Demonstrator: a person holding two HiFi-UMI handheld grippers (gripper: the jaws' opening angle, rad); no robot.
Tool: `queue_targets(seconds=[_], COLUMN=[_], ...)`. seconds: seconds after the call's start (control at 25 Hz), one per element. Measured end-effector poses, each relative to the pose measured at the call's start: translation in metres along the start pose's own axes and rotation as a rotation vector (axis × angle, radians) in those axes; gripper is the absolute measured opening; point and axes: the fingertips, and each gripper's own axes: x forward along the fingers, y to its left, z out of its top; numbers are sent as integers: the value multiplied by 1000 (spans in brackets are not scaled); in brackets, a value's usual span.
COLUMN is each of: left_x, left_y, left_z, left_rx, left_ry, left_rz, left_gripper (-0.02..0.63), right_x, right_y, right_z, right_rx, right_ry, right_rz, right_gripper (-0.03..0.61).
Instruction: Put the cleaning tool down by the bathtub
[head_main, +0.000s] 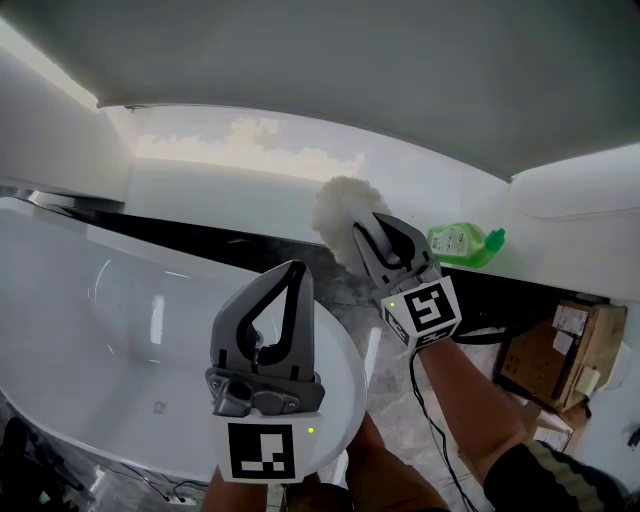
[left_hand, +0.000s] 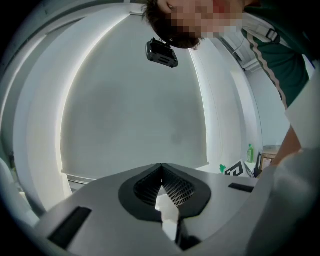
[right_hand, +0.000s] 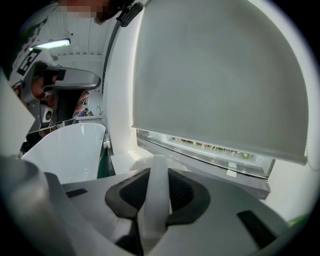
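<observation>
Nearest camera: left gripper (head_main: 294, 272), seen over the near rim of the tub (head_main: 90, 330), closed tip to tip, holding nothing. Confirmed in left gripper view, with only white showing through the slot behind the tips. No part in the task at present.

Beyond it, to the right: right gripper (head_main: 368, 228), clamped on the white handle (right_hand: 156, 197) of the tool (head_main: 345, 205). Confirmed in right gripper view, with the handle pinched between both pads and pointing straight out ahead. Fluffy white head up and forward of the jaws, past the tub's far rim, over a dark ledge (head_main: 200, 242) and against the pale sill (head_main: 250, 190) behind. Contact with either not determinable. Green bottle (head_main: 466, 243) just right of the head, apart from it, near the same ledge.

Judged step: bringing the tool to its resting place. Not yet set down, not yet released.

Next move, as judged: lower the head onto the ledge or the grey surface (head_main: 388, 335) beside the tub, left of the bottle, until fully supported. Only then open the right jaws and draw back along the line of the handle. Care needed not to nudge the bottle, and not to leave the handle overhanging the rim, liable to tip into the tub.
</observation>
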Motion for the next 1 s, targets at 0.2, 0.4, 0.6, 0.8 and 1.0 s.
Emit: queue_targets(seconds=[0.2,0.4,0.6,0.8,1.0], left_x=[-7,-17,-24,-26,-28], left_y=[-1,3,5,14,15], left_z=[-13,-34,-44,-50,-60], left_rx=[23,26,49,58,43], left_ry=[22,61,78,96,106], left_rz=[-11,11,20,56,78], left_gripper=[8,8,8,8,8], right_x=[14,27,39,49,61], right_y=[3,2,2,3,1], right_z=[-15,-31,-42,-53,-63], right_rx=[-6,-8,-26,-55,-63], right_ry=[25,52,72,98,117], right_rz=[-16,-6,6,13,22], right_gripper=[97,98,98,98,98])
